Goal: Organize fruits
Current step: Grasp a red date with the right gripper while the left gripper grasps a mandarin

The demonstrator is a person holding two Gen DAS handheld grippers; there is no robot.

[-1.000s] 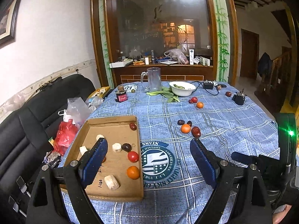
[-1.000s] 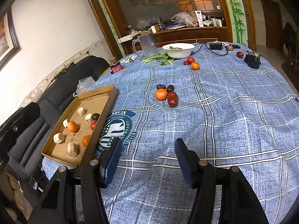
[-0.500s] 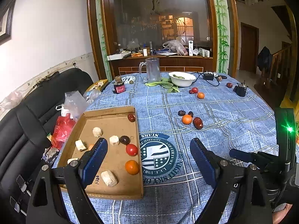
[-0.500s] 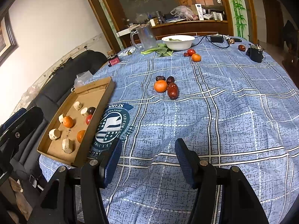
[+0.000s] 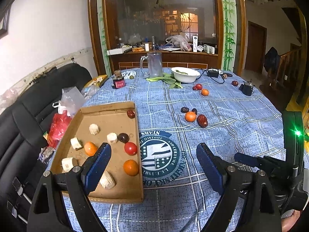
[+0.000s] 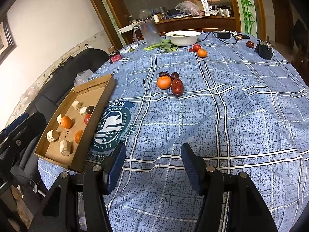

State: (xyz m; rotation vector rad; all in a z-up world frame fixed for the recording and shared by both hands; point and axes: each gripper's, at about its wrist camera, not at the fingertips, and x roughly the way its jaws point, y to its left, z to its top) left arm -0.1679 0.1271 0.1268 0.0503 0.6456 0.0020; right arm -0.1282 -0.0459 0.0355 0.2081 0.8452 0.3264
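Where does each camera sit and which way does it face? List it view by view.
Left wrist: on the left gripper, jaws open, looking down across the cardboard tray; the right gripper's body and a bit of hand show at right.
Right wrist: on the right gripper, jaws open over the blue tablecloth; left gripper at far left.
Shared: tray, tablecloth, orange, white bowl.

Blue plaid tablecloth (image 6: 241, 116) with round emblem (image 5: 159, 153). Far end: clear glass pitcher (image 5: 153, 64), white bowl (image 6: 183, 37) beside leafy greens (image 5: 168, 79), small red jar (image 5: 118, 82). Black charger and cable (image 6: 224, 35). Black sofa (image 5: 25, 119) holds red bag (image 5: 58, 126), possibly plastic.
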